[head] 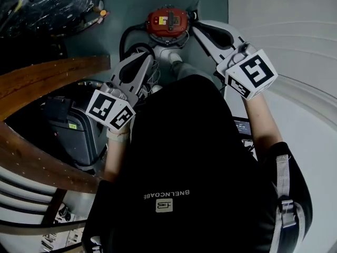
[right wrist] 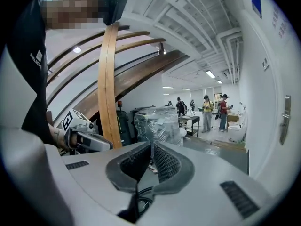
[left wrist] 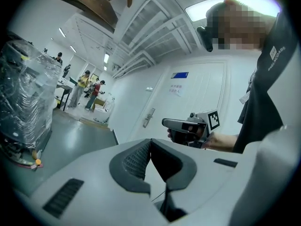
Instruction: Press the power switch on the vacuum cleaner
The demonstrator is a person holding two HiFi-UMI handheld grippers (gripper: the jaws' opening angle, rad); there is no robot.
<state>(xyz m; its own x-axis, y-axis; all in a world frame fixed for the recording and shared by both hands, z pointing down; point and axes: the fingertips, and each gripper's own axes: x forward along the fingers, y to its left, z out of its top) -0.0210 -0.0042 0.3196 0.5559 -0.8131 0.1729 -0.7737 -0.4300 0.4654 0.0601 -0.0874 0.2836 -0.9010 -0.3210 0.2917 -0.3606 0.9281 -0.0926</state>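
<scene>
The vacuum cleaner (head: 167,24), a round canister with a red top and a black hose, stands on the grey-green floor ahead of me. My left gripper (head: 149,59) is held up below and left of it, its jaws closed tip to tip with nothing between them (left wrist: 150,141). Just right of the red top, my right gripper (head: 196,29) points toward it, likewise shut and empty (right wrist: 151,145). Neither touches the vacuum. Each gripper view looks out level across the room and shows the other gripper, not the vacuum.
Curved wooden beams (head: 47,78) and a grey case (head: 79,136) crowd the left. A plastic-wrapped pile (head: 47,4) sits at the far left. On the right are a white wall and door (left wrist: 188,98). Several people (right wrist: 211,109) stand far off.
</scene>
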